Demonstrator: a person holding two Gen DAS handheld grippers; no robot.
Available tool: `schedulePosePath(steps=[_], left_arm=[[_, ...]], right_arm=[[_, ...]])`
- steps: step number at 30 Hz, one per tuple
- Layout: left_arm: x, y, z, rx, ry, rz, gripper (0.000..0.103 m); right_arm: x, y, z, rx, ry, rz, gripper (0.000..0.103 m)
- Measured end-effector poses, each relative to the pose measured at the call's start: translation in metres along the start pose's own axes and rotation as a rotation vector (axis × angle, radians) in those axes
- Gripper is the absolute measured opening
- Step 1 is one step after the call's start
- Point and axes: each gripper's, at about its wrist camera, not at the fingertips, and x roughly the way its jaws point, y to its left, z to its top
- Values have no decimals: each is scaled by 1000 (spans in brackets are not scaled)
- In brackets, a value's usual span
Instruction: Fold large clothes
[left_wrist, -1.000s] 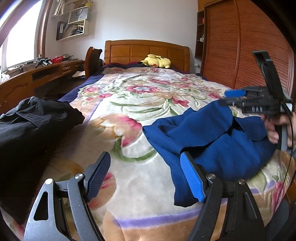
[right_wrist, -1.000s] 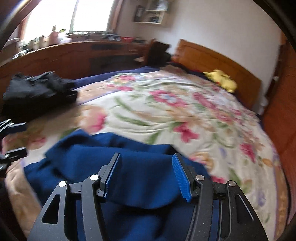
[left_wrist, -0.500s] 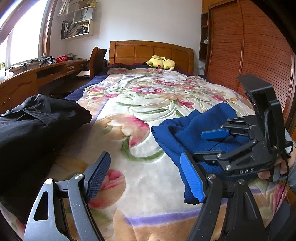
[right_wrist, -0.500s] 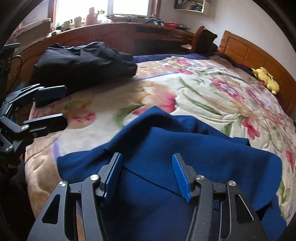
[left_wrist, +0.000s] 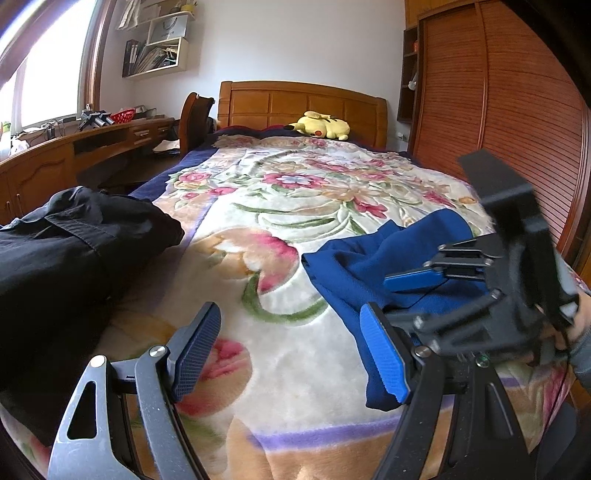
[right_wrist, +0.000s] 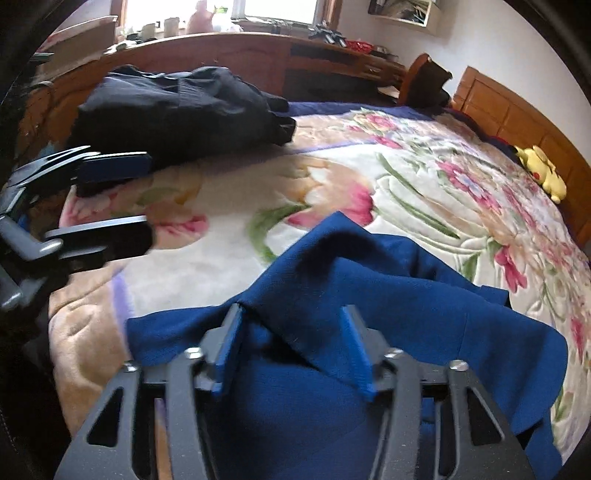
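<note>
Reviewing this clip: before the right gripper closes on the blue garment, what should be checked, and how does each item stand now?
1. Right gripper open: ok, jaws stand apart.
2. Cloth between its jaws: ok, a raised fold of the blue garment lies in the gap.
3. Left gripper open and free: ok, nothing held, floral blanket below it.
4. Left gripper lined up on the garment: not ok, only its edge is beside the right-hand finger.
5. Black clothes clear of the blue garment: ok, bare blanket between them.
6. Garment laid flat: not ok, bunched and creased.
</note>
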Motion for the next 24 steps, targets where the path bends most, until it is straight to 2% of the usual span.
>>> schedulePosePath(steps=[1,3,10,16,24], left_arm=[[-1,0,0,2,0,2,79],[0,0,-1,2,2,3,79],[3,-2,0,4,3,-5,79],[6,-10,-2,27,11,-7,79],[6,-19,-3,51,13,-24,79]], right_arm=[[2,-6,1,14,2,14,26],[4,-17,6,21,4,33,4],[3,-61,48,49,-68,-117,4],[23,-73,87,38,-104,-236,4],[53,-82,105,80,-110,-271,5]])
